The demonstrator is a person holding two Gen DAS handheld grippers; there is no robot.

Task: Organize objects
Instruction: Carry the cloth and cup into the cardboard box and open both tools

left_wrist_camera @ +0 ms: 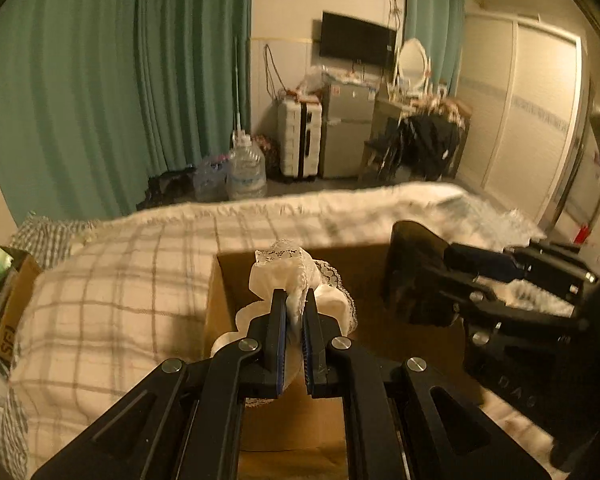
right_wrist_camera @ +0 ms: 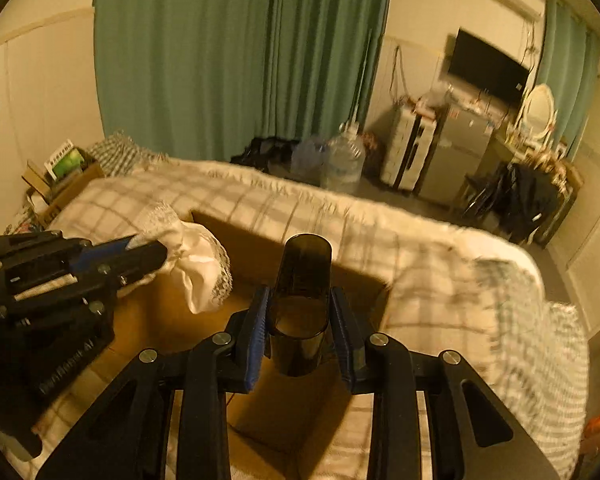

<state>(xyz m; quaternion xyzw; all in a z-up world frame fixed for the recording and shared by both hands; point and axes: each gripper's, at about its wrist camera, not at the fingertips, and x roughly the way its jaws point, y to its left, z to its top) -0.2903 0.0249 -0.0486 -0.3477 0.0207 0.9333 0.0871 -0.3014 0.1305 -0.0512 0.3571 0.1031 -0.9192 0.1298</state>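
My left gripper (left_wrist_camera: 294, 300) is shut on a white lace-trimmed cloth (left_wrist_camera: 288, 270) and holds it above an open cardboard box (left_wrist_camera: 220, 300) that sits on the bed. The cloth (right_wrist_camera: 198, 264) also shows in the right wrist view, hanging from the left gripper (right_wrist_camera: 160, 254). My right gripper (right_wrist_camera: 300, 300) is shut on a dark translucent cup (right_wrist_camera: 302, 280), held upright over the box (right_wrist_camera: 260, 408). In the left wrist view the cup (left_wrist_camera: 414, 272) and right gripper (left_wrist_camera: 440, 280) are to the right, over the box.
The bed has a checked blanket (left_wrist_camera: 120, 280). A small box with a green packet (left_wrist_camera: 0, 276) stands at its left. Beyond the bed are water bottles (left_wrist_camera: 246, 172), a suitcase (left_wrist_camera: 298, 140), a small fridge (left_wrist_camera: 346, 128), a chair with dark clothes (left_wrist_camera: 428, 144) and green curtains (left_wrist_camera: 120, 80).
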